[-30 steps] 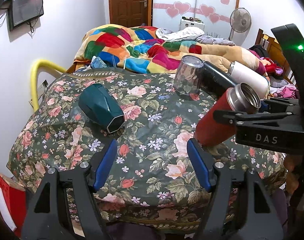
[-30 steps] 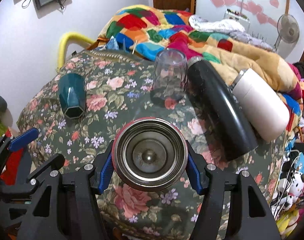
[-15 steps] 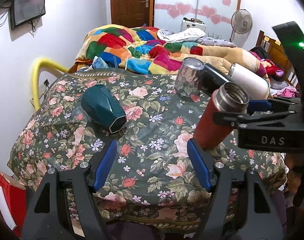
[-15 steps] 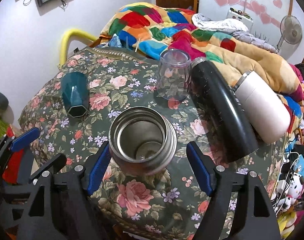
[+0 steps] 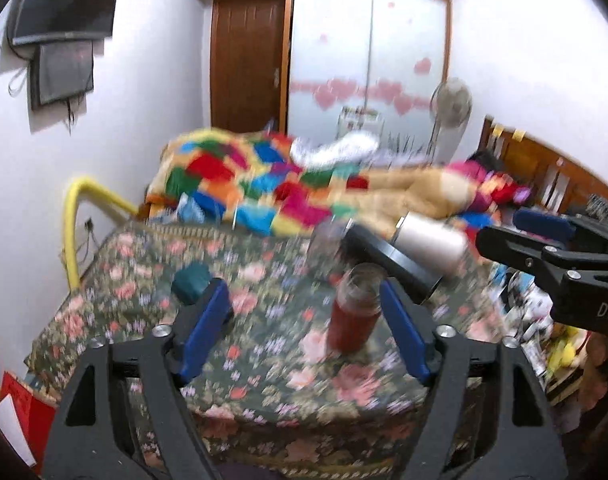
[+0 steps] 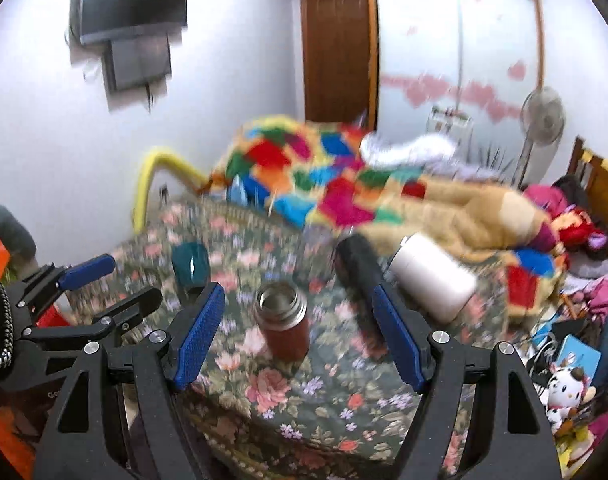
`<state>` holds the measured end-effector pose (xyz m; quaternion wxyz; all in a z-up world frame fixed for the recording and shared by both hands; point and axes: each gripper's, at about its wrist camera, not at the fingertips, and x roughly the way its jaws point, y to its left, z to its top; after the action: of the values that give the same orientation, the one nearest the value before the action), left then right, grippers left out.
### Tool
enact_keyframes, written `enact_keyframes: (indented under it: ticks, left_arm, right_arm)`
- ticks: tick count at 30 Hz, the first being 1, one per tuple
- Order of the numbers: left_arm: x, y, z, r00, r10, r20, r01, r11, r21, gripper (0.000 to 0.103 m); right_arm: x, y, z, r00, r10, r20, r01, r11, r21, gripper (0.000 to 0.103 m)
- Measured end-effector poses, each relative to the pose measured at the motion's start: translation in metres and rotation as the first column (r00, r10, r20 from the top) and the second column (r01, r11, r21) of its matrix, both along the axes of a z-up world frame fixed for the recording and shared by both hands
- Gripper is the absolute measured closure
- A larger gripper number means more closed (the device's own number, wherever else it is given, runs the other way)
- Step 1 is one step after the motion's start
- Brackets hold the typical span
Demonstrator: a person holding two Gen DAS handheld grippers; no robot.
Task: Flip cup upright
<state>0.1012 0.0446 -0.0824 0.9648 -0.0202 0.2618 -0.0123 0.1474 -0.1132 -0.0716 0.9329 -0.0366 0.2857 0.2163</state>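
A red steel cup stands upright on the floral-covered table, mouth up; it also shows in the left wrist view. My right gripper is open and empty, pulled back from the cup, and appears from the side in the left wrist view. My left gripper is open and empty, back from the table. Both views are blurred.
A teal cup lies on its side at the left. A black flask and a white flask lie at the right, with a clear glass upside down beside them. A bed with a patchwork quilt lies behind.
My right gripper has let go of the red cup, which now stands upright on the table. Both grippers have pulled back and up from the table.
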Motion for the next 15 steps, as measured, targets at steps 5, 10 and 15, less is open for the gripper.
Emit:
enact_keyframes:
  ticks: [5, 10, 15]
  left_arm:
    - [-0.049, -0.016, 0.050, 0.982, -0.003, 0.191, 0.000, 1.000, 0.018, 0.017]
    - [-0.093, -0.027, 0.083, 0.941, -0.003, 0.337, -0.006, 1.000, 0.024, 0.013]
    - [-0.125, -0.034, 0.098, 0.904, 0.026, 0.426, -0.038, 0.999, 0.020, 0.007]
  right_arm:
    - [-0.045, -0.026, 0.041, 0.988, -0.036, 0.149, 0.021, 0.994, 0.105, 0.029]
    - [-0.084, -0.039, 0.066, 0.962, -0.062, 0.267, 0.016, 0.985, 0.171, 0.029]
    - [-0.111, -0.042, 0.077, 0.931, -0.087, 0.354, 0.016, 0.980, 0.198, 0.028]
